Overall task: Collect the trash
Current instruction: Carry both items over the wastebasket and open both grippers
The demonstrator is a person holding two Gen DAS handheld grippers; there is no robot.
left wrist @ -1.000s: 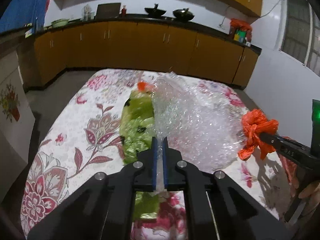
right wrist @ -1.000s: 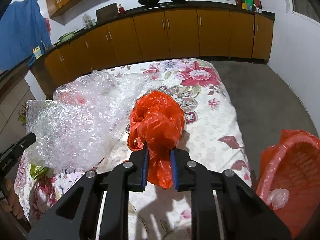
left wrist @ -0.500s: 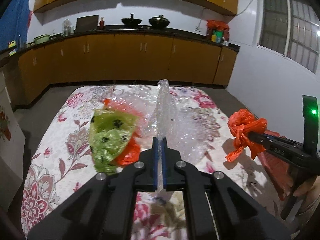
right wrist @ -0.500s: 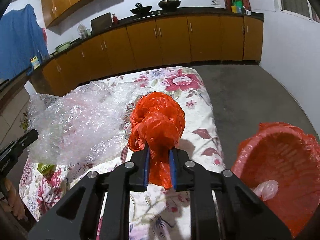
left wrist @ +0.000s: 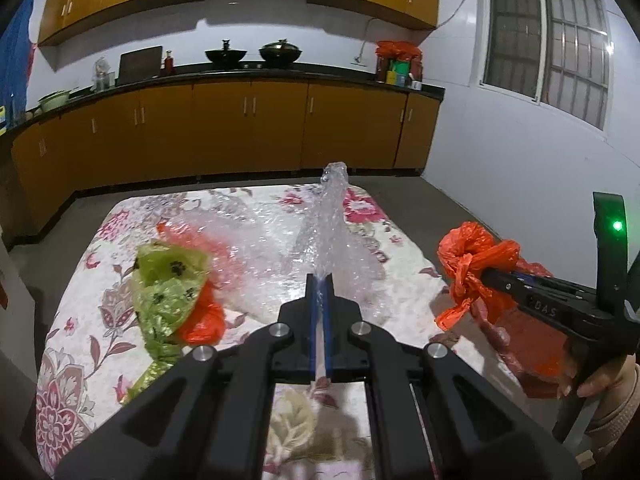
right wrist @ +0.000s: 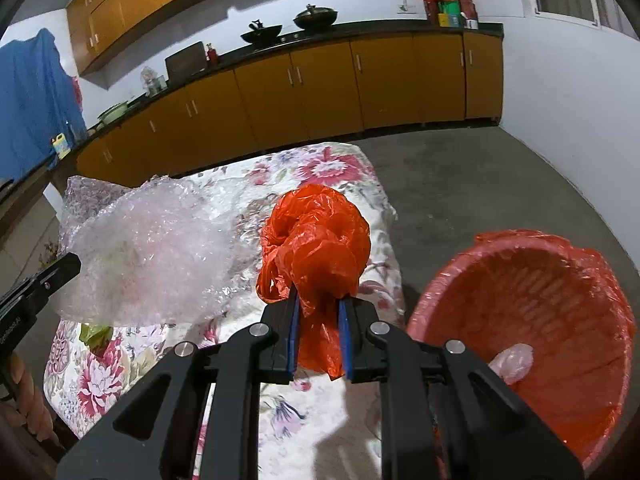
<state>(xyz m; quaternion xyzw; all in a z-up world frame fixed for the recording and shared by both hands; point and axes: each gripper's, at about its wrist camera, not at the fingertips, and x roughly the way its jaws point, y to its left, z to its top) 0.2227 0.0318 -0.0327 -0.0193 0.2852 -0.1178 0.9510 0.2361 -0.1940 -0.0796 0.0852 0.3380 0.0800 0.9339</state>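
Observation:
My left gripper [left wrist: 320, 280] is shut on a sheet of clear bubble wrap [left wrist: 320, 236] and holds it up above the floral table [left wrist: 80, 360]. The wrap also shows in the right wrist view [right wrist: 152, 252]. My right gripper [right wrist: 319, 300] is shut on a crumpled orange plastic bag [right wrist: 320, 240] and holds it off the table's right edge, left of the orange-lined trash basket [right wrist: 532, 308]. The bag also shows in the left wrist view [left wrist: 472, 264]. A green plastic bag [left wrist: 168, 292] and another orange bag [left wrist: 202, 316] lie on the table.
The trash basket holds a small pale wad [right wrist: 514, 362]. Orange kitchen cabinets [left wrist: 240, 132] run along the far wall behind the table. A white wall [left wrist: 520, 160] with a window stands at the right. Grey floor [right wrist: 480, 184] surrounds the table.
Both grippers have risen and pulled back. The bubble wrap lifted off the table, uncovering the green and orange bags. The right gripper with its orange bag moved closer to the basket.

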